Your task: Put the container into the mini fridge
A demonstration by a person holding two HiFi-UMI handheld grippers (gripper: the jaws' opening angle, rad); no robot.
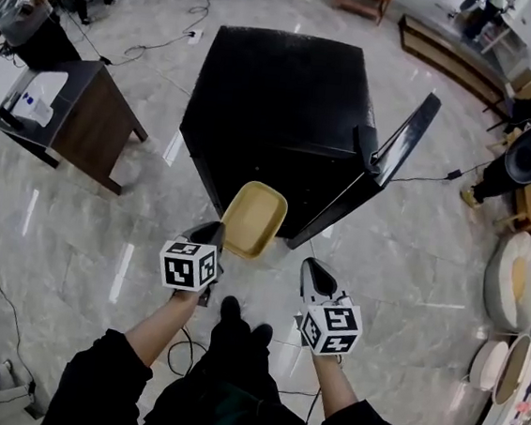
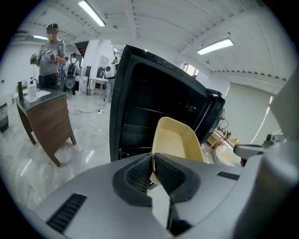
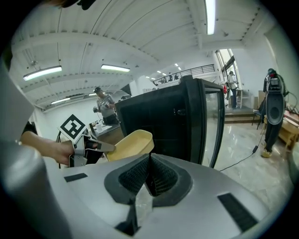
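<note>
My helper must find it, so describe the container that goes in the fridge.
Find the black mini fridge, door open, on the marble floor. Before its opening, the left tool holds the container by its rim. It is a shallow, empty, pale yellow tub; everything near it is dark.

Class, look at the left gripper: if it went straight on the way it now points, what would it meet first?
The left gripper, shut on the yellow container, points into the open mini fridge; the container would probably meet its dark interior first.
</note>
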